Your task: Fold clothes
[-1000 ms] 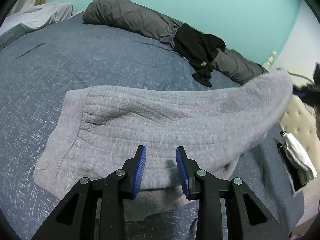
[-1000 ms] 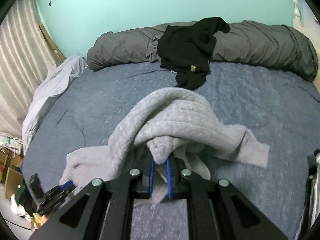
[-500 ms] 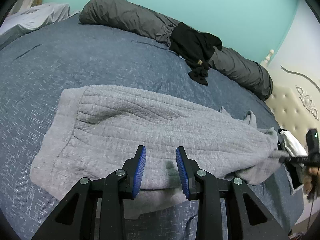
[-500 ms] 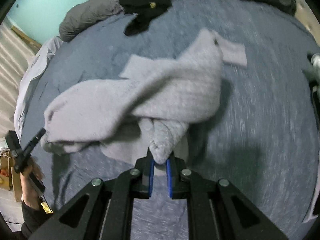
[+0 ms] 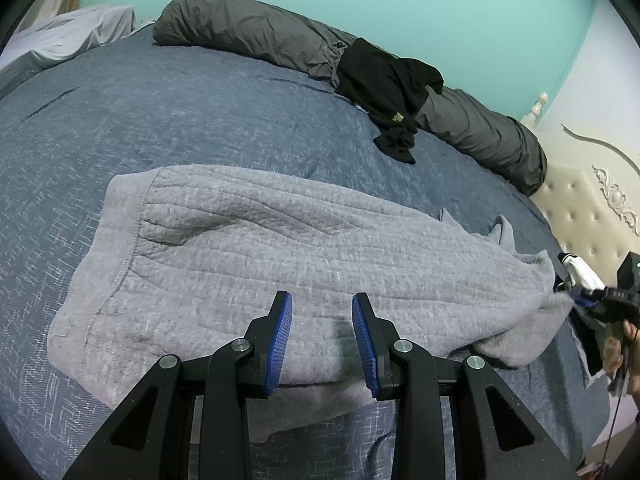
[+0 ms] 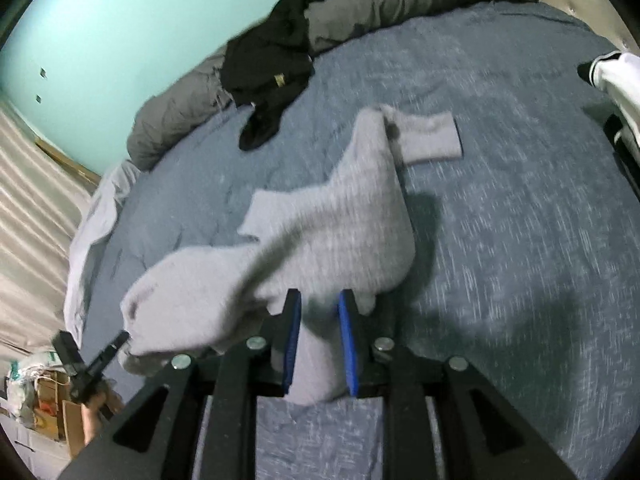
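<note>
A grey knit garment (image 5: 280, 264) lies spread lengthwise across a blue bed (image 5: 120, 112), with one long side folded over onto itself. The person stands at the bed's edge with tongs in each hand. The left tongs (image 5: 322, 336) hover over the near edge of the garment about midway along; their blue pads stand apart with nothing between them, probably waiting there until the other end is laid down. The right tongs (image 6: 319, 340) are at the far end of the garment, where a bunched tail of grey cloth sits between the pads. Those jaws have just been opening, and the cloth between them now looks loose rather than pinched, which suggests the end has been set down on the bed and is being let go. That view is blurred, so I cannot say whether the pads touch the cloth at all. A grey cuff or hem flap (image 6: 430, 136) pokes out flat on the far side of the fold, so the fold does not yet look tidy. A black garment (image 5: 384, 84) is heaped against a long dark grey roll of bedding (image 5: 248, 36) by the teal wall, well apart from the work, likely waiting its turn.
</note>
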Available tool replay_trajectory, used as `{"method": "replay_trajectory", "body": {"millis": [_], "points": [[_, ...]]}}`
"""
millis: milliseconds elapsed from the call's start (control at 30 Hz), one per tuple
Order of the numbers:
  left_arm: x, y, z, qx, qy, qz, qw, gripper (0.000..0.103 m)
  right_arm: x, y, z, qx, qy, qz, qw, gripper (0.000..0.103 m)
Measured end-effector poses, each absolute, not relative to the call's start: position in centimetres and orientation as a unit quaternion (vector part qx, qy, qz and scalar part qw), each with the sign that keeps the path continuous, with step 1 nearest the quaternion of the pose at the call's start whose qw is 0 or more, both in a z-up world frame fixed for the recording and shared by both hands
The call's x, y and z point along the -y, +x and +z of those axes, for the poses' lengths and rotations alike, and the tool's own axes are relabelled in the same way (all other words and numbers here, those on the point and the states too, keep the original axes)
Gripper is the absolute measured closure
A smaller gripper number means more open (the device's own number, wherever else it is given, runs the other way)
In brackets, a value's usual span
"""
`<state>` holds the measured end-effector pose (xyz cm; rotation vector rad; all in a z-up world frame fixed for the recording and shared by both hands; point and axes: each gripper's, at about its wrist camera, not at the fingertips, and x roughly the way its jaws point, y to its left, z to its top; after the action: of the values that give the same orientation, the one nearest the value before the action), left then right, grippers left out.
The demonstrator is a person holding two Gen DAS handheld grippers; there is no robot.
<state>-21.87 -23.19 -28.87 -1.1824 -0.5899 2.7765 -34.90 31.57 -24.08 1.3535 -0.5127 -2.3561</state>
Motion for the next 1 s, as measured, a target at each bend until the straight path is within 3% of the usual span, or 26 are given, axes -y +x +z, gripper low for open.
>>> {"method": "replay_trajectory", "body": {"millis": [33, 67, 133, 167, 400, 467, 533, 900, 1000], "points": [[23.2, -21.9, -28.9, 0.192, -0.384, 0.902, 0.033, 0.069, -31.9, -35.4, -24.1, 0.187, 0.482, -0.837, 0.181, 0.078], [23.1, -22.0, -28.9, 0.192, -0.384, 0.902, 0.033, 0.069, -32.1, -35.9, -24.3, 0.191, 0.485, -0.836, 0.173, 0.063], [23.0, -22.0, -28.8, 0.192, -0.384, 0.902, 0.034, 0.069, -32.5, -37.1, -24.7, 0.201, 0.491, -0.832, 0.159, 0.045], [22.9, -22.1, -28.9, 0.192, -0.384, 0.902, 0.035, 0.069, -32.5, -37.9, -25.4, 0.21, 0.506, -0.822, 0.158, 0.044], [22.6, -22.4, -29.1, 0.193, -0.388, 0.901, 0.035, 0.069, -30.5, -42.1, -28.7, 0.213, 0.526, -0.809, 0.153, 0.047], [22.6, -22.5, -29.3, 0.193, -0.389, 0.9, 0.036, 0.069, -29.7, -43.0, -28.4, 0.202, 0.518, -0.816, 0.159, 0.072], [22.6, -22.7, -29.4, 0.195, -0.39, 0.899, 0.035, 0.069, -28.5, -44.0, -27.6, 0.18, 0.508, -0.826, 0.164, 0.083], [22.5, -23.1, -29.9, 0.195, -0.393, 0.898, 0.031, 0.069, -18.0, -51.9, -15.8, 0.076, 0.413, -0.875, 0.241, 0.085], [22.4, -23.2, -30.1, 0.193, -0.396, 0.897, 0.031, 0.069, -16.4, -52.8, -16.1, 0.052, 0.429, -0.872, 0.232, 0.076]]}}
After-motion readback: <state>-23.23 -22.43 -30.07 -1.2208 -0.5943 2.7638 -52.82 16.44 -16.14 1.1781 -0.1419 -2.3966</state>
